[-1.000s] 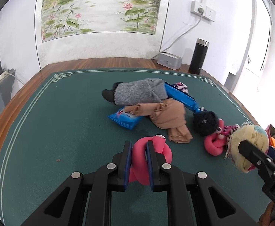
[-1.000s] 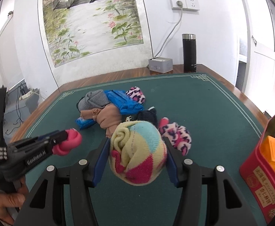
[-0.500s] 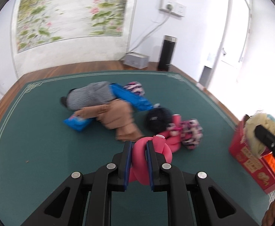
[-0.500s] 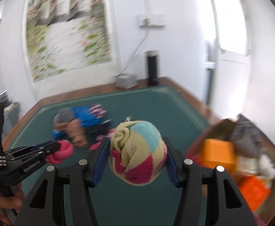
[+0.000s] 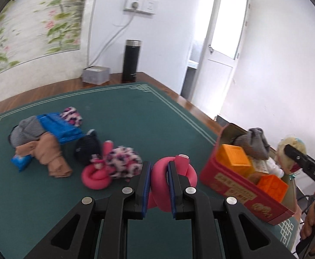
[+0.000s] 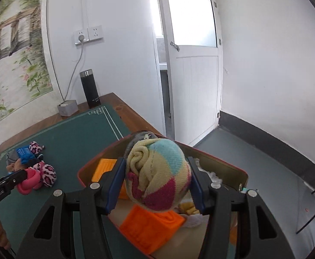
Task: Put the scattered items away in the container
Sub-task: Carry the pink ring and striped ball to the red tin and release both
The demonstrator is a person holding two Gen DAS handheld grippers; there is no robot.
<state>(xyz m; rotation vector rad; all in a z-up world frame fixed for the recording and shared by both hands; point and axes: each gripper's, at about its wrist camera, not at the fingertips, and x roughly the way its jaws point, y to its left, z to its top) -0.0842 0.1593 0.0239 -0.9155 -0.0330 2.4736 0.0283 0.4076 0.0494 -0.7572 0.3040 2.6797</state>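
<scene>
The left gripper (image 5: 159, 185) has its blue-padded fingers (image 5: 146, 185) clamped on a knotted pink foam tube (image 5: 174, 170), held above the green felt desk (image 5: 125, 112) just beside the near corner of the red rectangular tin container (image 5: 239, 191). The right gripper (image 6: 156, 184) has its fingers (image 6: 114, 185) pressed against both sides of a rolled knit sock ball in cream, turquoise and magenta (image 6: 157, 172), which hangs directly over the open container (image 6: 222, 164) (the tin sits at the desk's right edge, close to the white door).

Inside the container lie two orange plastic blocks (image 6: 151, 228), a grey knit sock (image 5: 254, 142) draped at the far end, and some white and yellow bits that are too blurred to name.

Out on the desk, a second knotted pink foam tube (image 5: 97, 177) touches a pink-and-black leopard-print sock ball (image 5: 122, 159), with a black sock ball (image 5: 87, 147) just behind. Further left, a heap holds a grey knit sock roll (image 5: 26, 131), a blue plastic packet (image 5: 59, 127), a tan stocking (image 5: 51, 155), a small blue snack pouch (image 5: 20, 161) and another leopard-print ball (image 5: 71, 115).

A black flask (image 5: 131, 61) and a small grey box (image 5: 95, 75) stand at the desk's far wooden edge.
</scene>
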